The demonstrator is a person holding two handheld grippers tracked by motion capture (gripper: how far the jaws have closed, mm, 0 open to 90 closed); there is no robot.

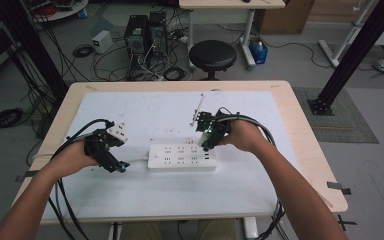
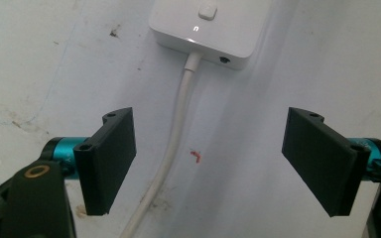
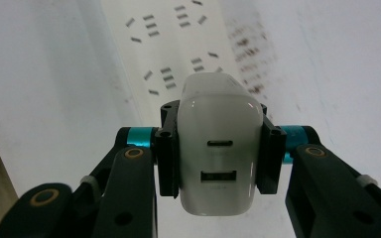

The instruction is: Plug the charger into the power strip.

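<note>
Two jobs split: my right gripper (image 3: 218,148) has its jaws pinching the white charger (image 3: 217,148) above the power strip (image 1: 181,157) on the worktop (image 1: 145,195); next I'd line its prongs with a socket. Left gripper (image 2: 208,163) waits, jaws spread, astride the strip's cord (image 2: 176,134).

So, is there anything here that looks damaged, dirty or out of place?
Nothing serious. The white table cover carries dark scuffs and a small red mark beside the power strip cable. The charger sits squarely in the right hand-held gripper.
</note>
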